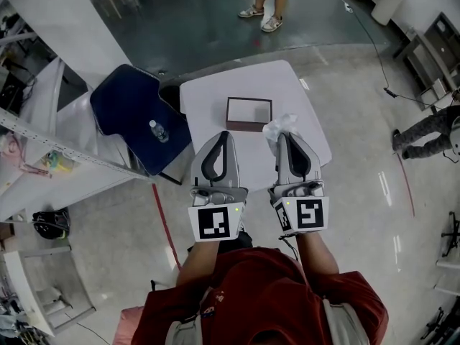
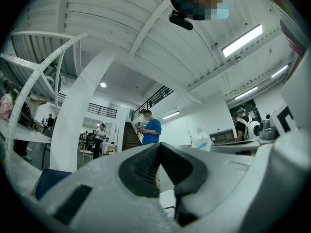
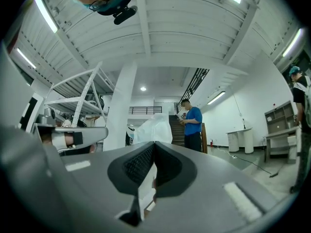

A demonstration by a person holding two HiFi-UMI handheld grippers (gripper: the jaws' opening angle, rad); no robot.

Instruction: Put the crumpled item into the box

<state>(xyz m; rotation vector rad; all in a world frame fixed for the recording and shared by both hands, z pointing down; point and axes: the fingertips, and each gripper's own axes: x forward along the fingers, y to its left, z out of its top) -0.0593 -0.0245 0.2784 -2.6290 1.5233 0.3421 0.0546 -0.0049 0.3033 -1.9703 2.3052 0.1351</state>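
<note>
A crumpled white item pokes out from the tip of my right gripper, whose jaws are shut on it above the right part of the white table. In the right gripper view the item rises above the closed jaws of the right gripper. The box, brown-walled with a pale inside, sits open on the table just left of and beyond the item. My left gripper is shut with nothing in it, near the box's front edge. Both grippers are held up, pointing level.
A dark blue chair with a small bottle on it stands left of the table. White shelving runs along the left. One person stands beyond the table, another at the right edge.
</note>
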